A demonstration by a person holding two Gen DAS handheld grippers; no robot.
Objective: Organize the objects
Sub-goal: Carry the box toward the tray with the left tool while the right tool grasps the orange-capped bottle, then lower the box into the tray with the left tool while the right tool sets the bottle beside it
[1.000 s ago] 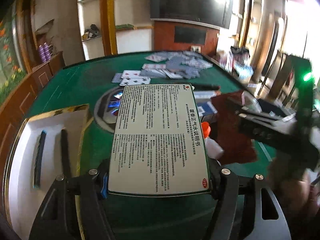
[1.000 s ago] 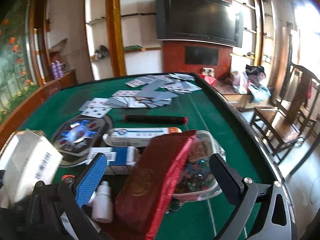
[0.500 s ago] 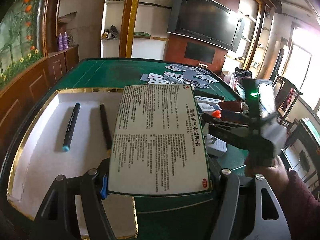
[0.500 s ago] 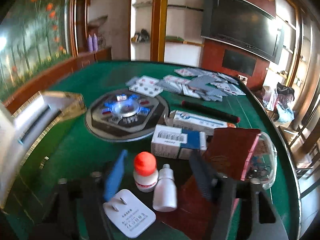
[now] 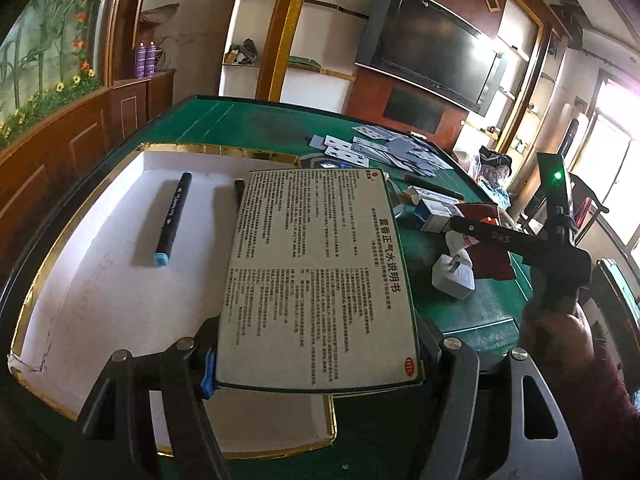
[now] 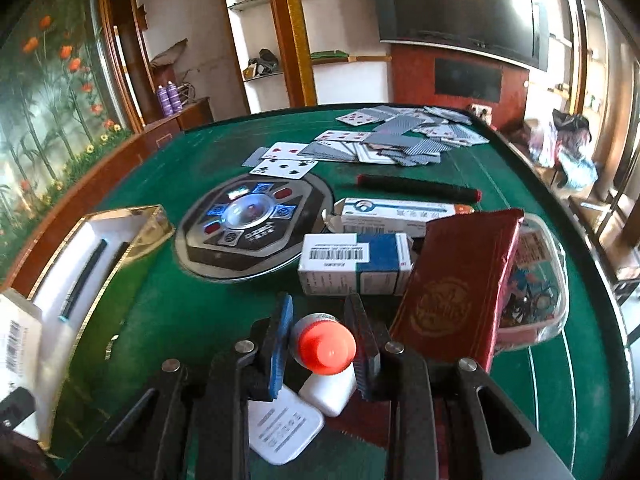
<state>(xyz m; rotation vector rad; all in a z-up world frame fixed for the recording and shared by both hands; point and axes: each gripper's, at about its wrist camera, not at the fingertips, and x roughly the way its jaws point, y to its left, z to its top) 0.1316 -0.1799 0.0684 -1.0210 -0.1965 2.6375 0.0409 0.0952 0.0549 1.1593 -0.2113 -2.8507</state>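
**Box held over the tray, bottle between closing jaws**

The green surface (image 6: 168, 312) fills most of both views. In the left wrist view a white tray with a gold rim (image 5: 100, 280) takes up the left half of the frame, with a black marker (image 5: 173, 220) lying in it toward the upper left. In front of it, at the centre of the frame, the left gripper (image 5: 316, 360) has its jaws clamped on the sides of a flat printed box (image 5: 320, 276), which partly hangs over the tray's right part.

At the lower centre of the right wrist view, the right gripper (image 6: 322, 354) has its jaws closing around a small white bottle with an orange cap (image 6: 326, 346); the bottle sits between them, and whether the pads already touch it I cannot tell. A white plug (image 6: 282, 432) lies just below the bottle. To the right leans a red case (image 6: 456, 292), a blue and white carton (image 6: 356, 264) sits above centre, and playing cards (image 6: 384, 140) are spread across the top.
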